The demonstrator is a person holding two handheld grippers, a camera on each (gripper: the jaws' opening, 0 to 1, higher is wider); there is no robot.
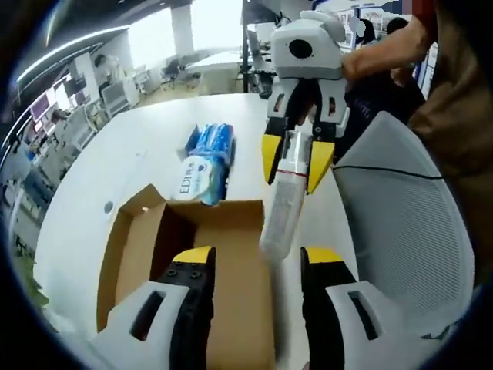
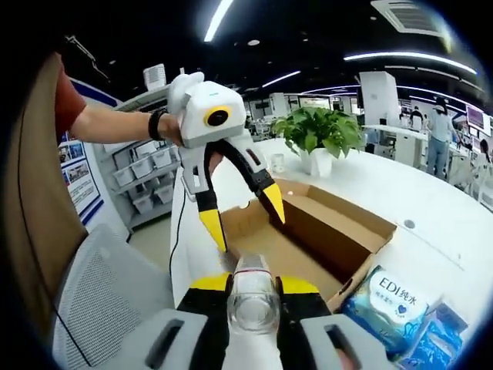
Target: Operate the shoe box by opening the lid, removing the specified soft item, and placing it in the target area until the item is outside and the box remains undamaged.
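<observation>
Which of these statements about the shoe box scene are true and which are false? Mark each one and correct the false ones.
1. The cardboard box is open. True.
2. The right gripper is shut on a clear bottle. True.
3. The left gripper holds the blue tissue pack. False: its fingers are spread open and hold nothing.
4. The blue tissue pack lies inside the box. False: it lies on the white table beside the box.
5. A potted green plant stands on the table beyond the box. True.
</observation>
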